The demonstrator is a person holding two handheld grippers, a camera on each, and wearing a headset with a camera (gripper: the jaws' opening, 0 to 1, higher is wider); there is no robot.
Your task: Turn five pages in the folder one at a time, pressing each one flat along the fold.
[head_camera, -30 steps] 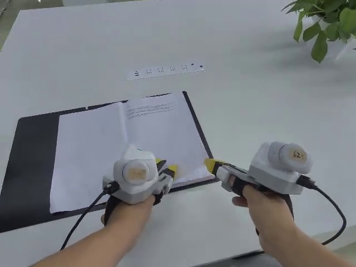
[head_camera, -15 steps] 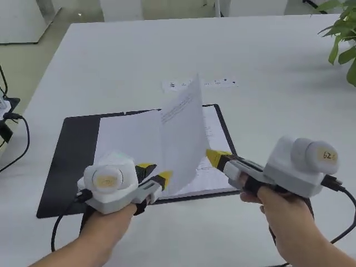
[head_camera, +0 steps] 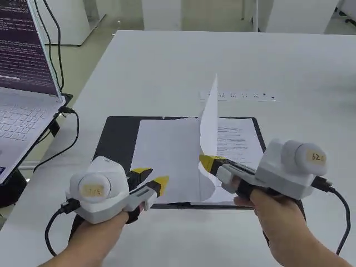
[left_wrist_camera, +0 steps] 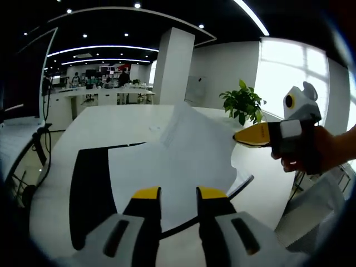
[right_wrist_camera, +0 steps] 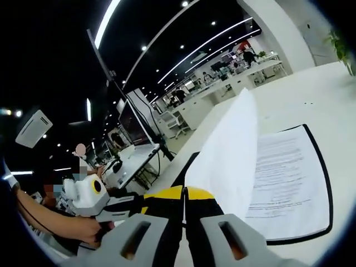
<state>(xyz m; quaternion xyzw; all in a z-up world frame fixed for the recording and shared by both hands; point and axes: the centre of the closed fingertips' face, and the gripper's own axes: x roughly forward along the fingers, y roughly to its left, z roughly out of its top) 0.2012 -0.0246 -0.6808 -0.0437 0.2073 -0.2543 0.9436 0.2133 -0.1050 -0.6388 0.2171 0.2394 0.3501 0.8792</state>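
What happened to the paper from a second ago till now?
The right gripper, shut on the page, lifted it: flat on the right side a second ago, it now stands upright by the fold. The left gripper stayed open and empty; the folder stayed open.

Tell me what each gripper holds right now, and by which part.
The right gripper is shut on the upright page, pinching it at its bottom edge. The left gripper is open above the folder and holds nothing.
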